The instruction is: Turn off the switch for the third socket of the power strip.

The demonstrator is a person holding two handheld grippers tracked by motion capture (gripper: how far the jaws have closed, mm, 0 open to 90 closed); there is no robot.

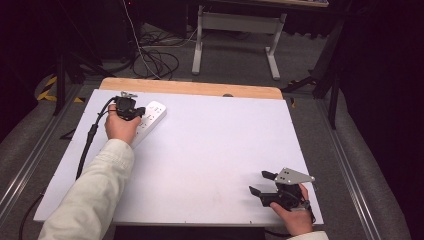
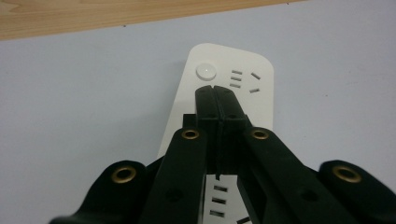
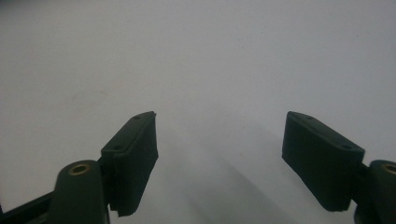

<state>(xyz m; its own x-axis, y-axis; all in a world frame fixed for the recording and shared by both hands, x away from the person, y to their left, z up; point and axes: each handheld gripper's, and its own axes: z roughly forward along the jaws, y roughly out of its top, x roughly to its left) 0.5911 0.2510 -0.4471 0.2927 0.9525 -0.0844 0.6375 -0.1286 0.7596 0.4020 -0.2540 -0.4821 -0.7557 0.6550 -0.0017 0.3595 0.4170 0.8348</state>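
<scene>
While the left claw (image 1: 131,111) sits at about ten o'clock on the table (image 1: 210,150), its jaws are pressed tight together with nothing between them. It is right over a white power strip (image 1: 150,117). From the left gripper view, the claw (image 2: 216,89) has its tips over the strip (image 2: 252,70), just below a round button (image 2: 206,71) near the strip's far end. Small slots (image 2: 236,79) sit at three o'clock from the button. I cannot tell if the tips touch the strip. A black cable (image 1: 90,137) runs from this claw toward seven o'clock.

The right claw (image 1: 261,183) is at about five o'clock on the table, well apart from the strip. A hand (image 1: 295,220) holds it from behind, and a grey plate (image 1: 292,176) sits on top. From the right gripper view, its jaws are wide open and hold nothing, with the bare table (image 3: 210,60) under them.
</scene>
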